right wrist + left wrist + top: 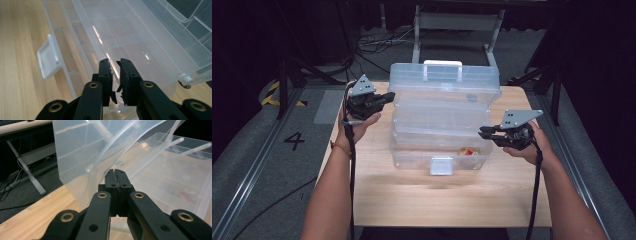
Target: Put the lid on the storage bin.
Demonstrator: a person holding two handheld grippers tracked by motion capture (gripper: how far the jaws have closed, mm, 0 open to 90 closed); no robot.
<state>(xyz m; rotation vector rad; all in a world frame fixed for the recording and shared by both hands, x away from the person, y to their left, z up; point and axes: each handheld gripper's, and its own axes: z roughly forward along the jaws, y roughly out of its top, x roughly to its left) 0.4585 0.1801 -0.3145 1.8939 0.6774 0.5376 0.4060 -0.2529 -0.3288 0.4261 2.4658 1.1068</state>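
high view showed the clear plastic tiered storage box (444, 117) standing open mid-table (377, 200), lid raised. left gripper (387, 97) sat at its left edge, jaws pressed together on nothing. right gripper (483, 133), jaws narrowly parted, straddled the box's right wall.

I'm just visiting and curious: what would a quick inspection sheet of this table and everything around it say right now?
Surface: wooden table, bare in front.
Job's things: clear plastic organizer box, tiers spread open, white latch hanging in front; small colourful item in the bottom tray.
Clutter: nothing seen.
Grippers: left gripper shut, at the box's left side; right gripper with a narrow gap between its jaws, at the box's right edge.
Cables: a black cable trails from each gripper; loose wires on the floor behind.
Surroundings: grey carpet, metal frame legs, dark background.
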